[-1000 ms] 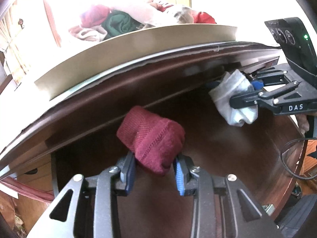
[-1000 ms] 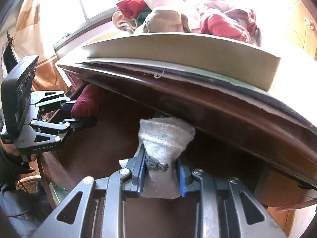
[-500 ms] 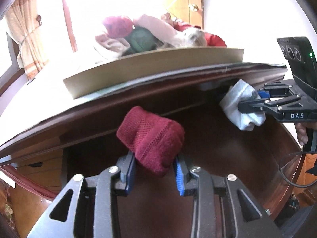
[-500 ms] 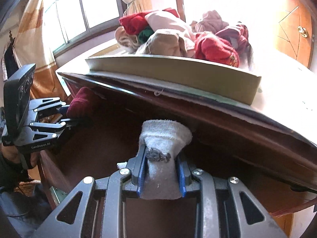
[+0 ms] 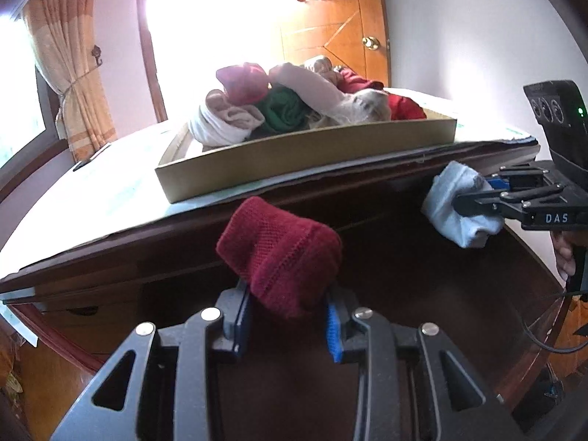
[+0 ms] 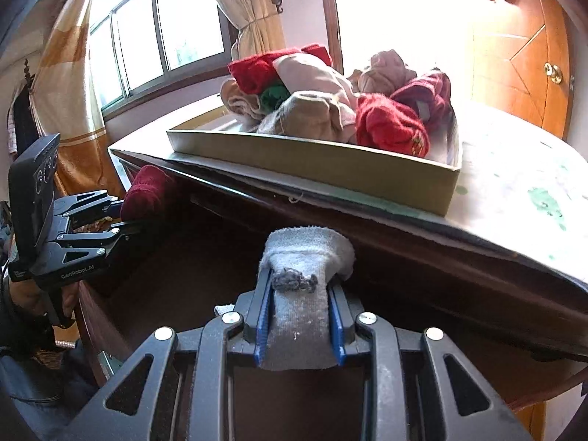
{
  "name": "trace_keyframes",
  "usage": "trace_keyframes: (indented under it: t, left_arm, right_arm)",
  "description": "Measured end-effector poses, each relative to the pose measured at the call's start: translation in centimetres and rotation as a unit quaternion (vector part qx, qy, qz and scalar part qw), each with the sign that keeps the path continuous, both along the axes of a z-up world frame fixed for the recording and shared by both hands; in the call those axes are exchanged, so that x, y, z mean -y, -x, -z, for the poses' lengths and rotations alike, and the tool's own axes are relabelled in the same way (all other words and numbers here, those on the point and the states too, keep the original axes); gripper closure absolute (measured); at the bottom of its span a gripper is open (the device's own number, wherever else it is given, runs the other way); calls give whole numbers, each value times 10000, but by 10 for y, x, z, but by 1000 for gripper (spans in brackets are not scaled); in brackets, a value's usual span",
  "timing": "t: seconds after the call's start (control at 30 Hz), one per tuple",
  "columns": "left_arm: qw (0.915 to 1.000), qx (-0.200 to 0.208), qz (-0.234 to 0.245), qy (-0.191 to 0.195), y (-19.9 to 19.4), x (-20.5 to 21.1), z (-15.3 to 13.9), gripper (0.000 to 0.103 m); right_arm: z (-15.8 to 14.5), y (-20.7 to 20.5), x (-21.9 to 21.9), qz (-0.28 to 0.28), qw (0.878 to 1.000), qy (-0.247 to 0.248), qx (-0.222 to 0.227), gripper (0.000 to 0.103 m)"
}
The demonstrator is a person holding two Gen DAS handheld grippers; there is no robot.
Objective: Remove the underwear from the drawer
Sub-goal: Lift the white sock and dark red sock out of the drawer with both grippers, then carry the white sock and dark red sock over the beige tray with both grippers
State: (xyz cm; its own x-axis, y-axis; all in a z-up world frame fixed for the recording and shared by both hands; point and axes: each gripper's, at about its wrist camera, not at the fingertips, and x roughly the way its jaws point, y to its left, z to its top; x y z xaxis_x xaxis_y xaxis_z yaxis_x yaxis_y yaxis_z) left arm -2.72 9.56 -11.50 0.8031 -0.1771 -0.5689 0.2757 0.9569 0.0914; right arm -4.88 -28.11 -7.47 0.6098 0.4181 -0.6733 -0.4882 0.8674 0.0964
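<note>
Both tongs have risen toward the tray (image 5: 305,161), left tongs (image 5: 288,312) pinching the maroon roll (image 5: 279,253) and right tongs (image 6: 299,327) pinching the grey roll (image 6: 305,257); either roll may snag the worktop (image 6: 514,191) edge.

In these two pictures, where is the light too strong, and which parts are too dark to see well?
Left wrist view: the window is blown out white; the drawer interior is dark. Right wrist view: glare washes out the wall beside the door; the drawer is shadowed too.
</note>
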Motion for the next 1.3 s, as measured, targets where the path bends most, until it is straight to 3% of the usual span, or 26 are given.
trace_keyframes:
  t: [0.73,1.3]
  left_arm:
    - [9969,691,-242,288,18,-9,-8,71]
    - [9933,1019,-289,466,25,-11,-14,71]
  right_arm:
    - [-26,32,18,79,9941,-356,1022,74]
    - [-33,46,19,51,9878,-457,1487,74]
